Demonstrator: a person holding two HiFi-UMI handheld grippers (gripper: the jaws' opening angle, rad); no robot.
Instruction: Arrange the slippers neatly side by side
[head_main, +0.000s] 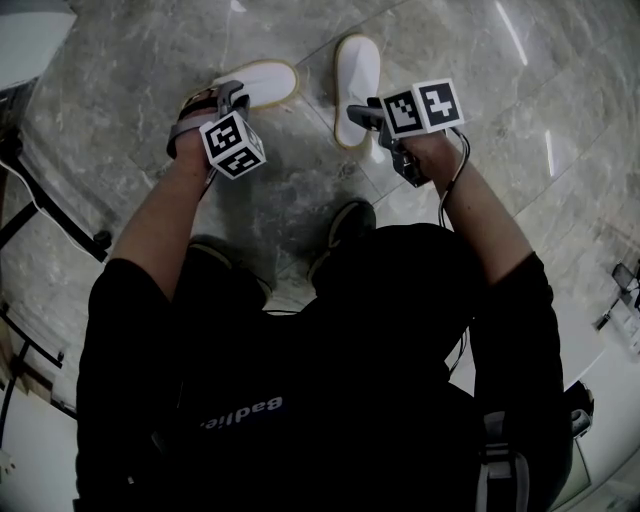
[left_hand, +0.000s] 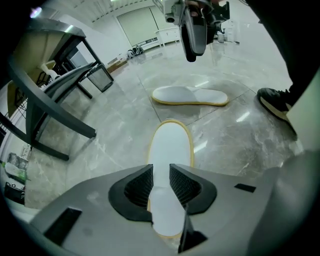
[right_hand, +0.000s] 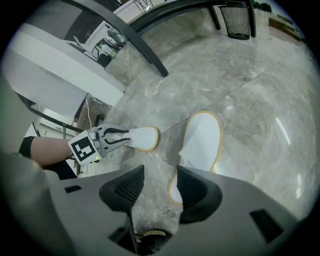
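1. The left slipper (head_main: 262, 82) and the right slipper (head_main: 356, 80) are white, each with a thin yellow rim.
2. The floor (head_main: 480, 120) is grey marble with paler veins (bright streaks of light lie across it).
3. The left gripper (left_hand: 160, 186) and the right gripper (right_hand: 159, 187) are grey with black ribbed pads (left_hand: 137, 186); their cubes (head_main: 232, 145) carry black-and-white square markers.
4. The person's top (head_main: 330, 360) is black.

On the grey marble floor (head_main: 500, 110) lie a left slipper (head_main: 266, 82) and a right slipper (head_main: 356, 85), angled apart.
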